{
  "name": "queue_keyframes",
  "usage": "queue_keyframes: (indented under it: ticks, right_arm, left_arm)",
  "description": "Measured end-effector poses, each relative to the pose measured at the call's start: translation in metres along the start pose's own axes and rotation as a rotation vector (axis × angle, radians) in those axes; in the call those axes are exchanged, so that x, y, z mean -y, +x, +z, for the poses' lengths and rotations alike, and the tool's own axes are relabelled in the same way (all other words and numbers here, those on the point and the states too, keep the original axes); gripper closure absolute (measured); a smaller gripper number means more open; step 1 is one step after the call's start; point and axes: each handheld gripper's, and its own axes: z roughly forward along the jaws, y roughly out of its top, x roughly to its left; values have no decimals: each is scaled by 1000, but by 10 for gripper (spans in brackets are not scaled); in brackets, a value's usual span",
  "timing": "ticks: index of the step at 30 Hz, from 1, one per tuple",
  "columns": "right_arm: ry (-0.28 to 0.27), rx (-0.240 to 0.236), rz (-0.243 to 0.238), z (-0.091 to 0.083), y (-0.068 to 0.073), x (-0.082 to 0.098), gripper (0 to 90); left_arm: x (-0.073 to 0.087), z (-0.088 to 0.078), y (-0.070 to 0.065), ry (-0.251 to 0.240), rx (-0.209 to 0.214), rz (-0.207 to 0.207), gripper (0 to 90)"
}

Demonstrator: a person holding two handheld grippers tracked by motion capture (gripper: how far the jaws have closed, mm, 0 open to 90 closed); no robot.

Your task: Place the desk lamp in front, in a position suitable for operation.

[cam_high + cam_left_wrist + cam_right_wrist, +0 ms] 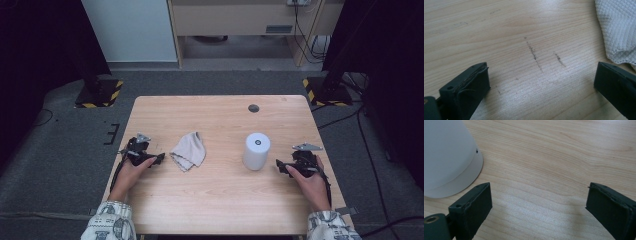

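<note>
A crumpled beige cloth lies on the wooden table, left of centre. A white cylinder with a small dark spot on top stands upright right of centre. My left gripper rests on the table just left of the cloth, open, with bare wood between its jaws; the cloth's edge lies beyond its right jaw. My right gripper sits just right of the cylinder, open and holding nothing; the cylinder's base stands beside its left jaw.
A round dark grommet is set into the table near its far edge. Faint dark scuffs mark the wood ahead of the left gripper. Black stands with yellow-striped bases flank the table on the grey floor.
</note>
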Motion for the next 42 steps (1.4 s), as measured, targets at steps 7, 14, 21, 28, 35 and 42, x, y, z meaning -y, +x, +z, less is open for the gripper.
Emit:
queue_keyframes:
  ticks: [7, 14, 21, 28, 35, 42]
  right_arm:
    - [13, -6, 4, 1, 0, 1, 70]
    - [9, -50, -22, -8, 7, 0, 72]
    - [-38, -155, -88, -29, 29, -6, 57]
    - [-75, -242, -178, -44, 52, -16, 50]
    - [-76, -289, -203, -44, 66, -38, 44]
    - [-26, -285, -252, -37, 78, -61, 21]
  left_arm:
    - [0, 0, 0, 0, 0, 0, 0]
    - [0, 0, 0, 0, 2, 1, 0]
    - [0, 0, 0, 0, 2, 2, 0]
    - [-2, 2, 0, -1, 8, 6, 0]
    - [-2, 2, 0, -1, 9, 8, 0]
    - [-1, 1, -1, 0, 11, 12, 0]
